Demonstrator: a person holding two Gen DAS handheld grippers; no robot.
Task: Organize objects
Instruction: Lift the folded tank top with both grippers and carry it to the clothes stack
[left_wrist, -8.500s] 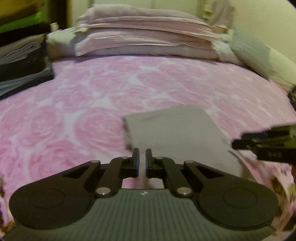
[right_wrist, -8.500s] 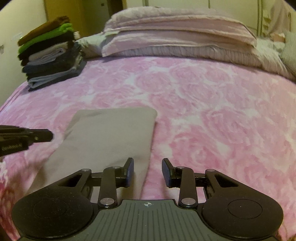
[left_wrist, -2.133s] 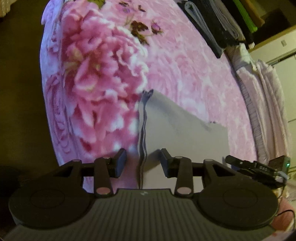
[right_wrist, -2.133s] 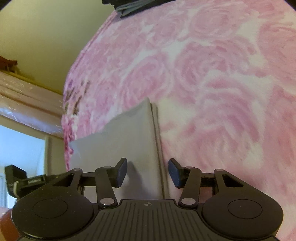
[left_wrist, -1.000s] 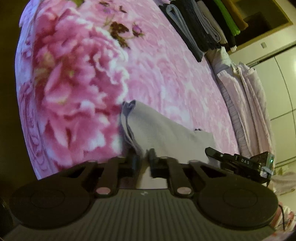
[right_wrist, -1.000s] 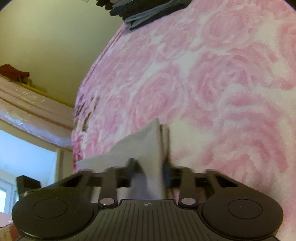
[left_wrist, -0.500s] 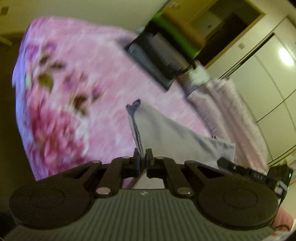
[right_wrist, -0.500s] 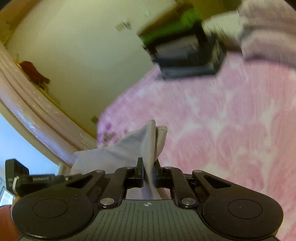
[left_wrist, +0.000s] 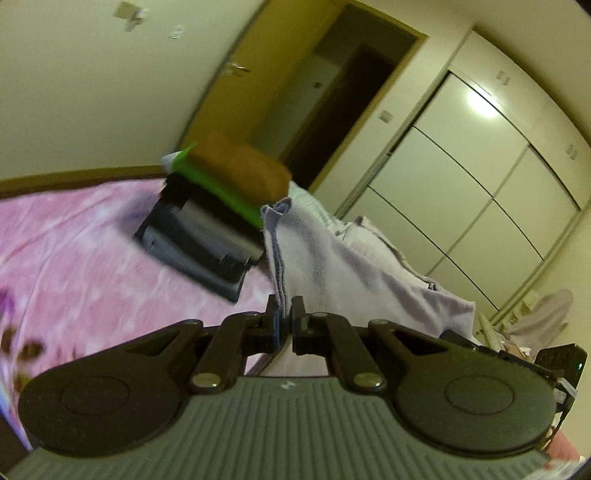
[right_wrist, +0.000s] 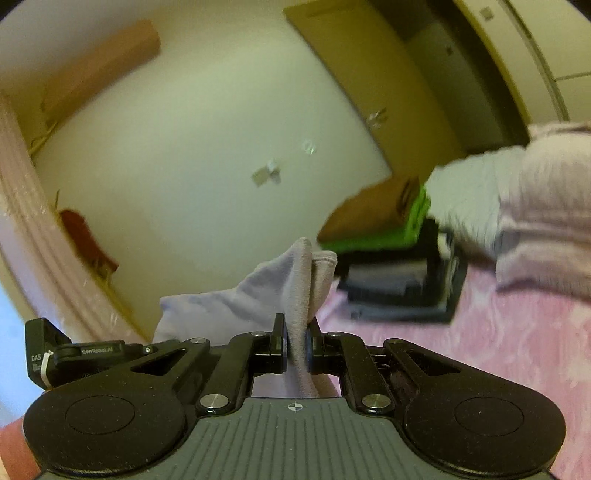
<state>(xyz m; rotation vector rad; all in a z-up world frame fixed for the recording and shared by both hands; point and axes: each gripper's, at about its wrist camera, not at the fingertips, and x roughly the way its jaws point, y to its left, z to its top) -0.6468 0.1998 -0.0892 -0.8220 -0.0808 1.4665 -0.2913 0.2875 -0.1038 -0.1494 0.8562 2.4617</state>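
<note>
We have both grippers clamped on the folded grey cloth (left_wrist: 343, 266). The left gripper (left_wrist: 285, 321) has its fingers pressed together on one edge, with the layered hem showing between the pads. The right gripper (right_wrist: 296, 339) pinches the opposite folded edge, the fabric bunched up and rising above its fingertips. The cloth spans between the two grippers and is held up in the air, off the pink floral bedspread (left_wrist: 74, 258).

Taking the stack of folded clothes (left_wrist: 218, 218) as our landmark: the held cloth sits nearer to us than the stack, and its upper corner overlaps the stack's right edge in the left wrist view. In the right wrist view the stack lies just right of the cloth's raised fold. A brown item tops the stack, with a bright green one under it, then dark and grey layers. The stack rests on the bedspread. Pale pink bedding (right_wrist: 546, 206) lies right of the stack. Behind the stack are a cream wall (right_wrist: 192, 147) and a wooden door (left_wrist: 236, 85); white wardrobe doors (left_wrist: 461, 184) stand further right. Both views are somewhat blurred.
</note>
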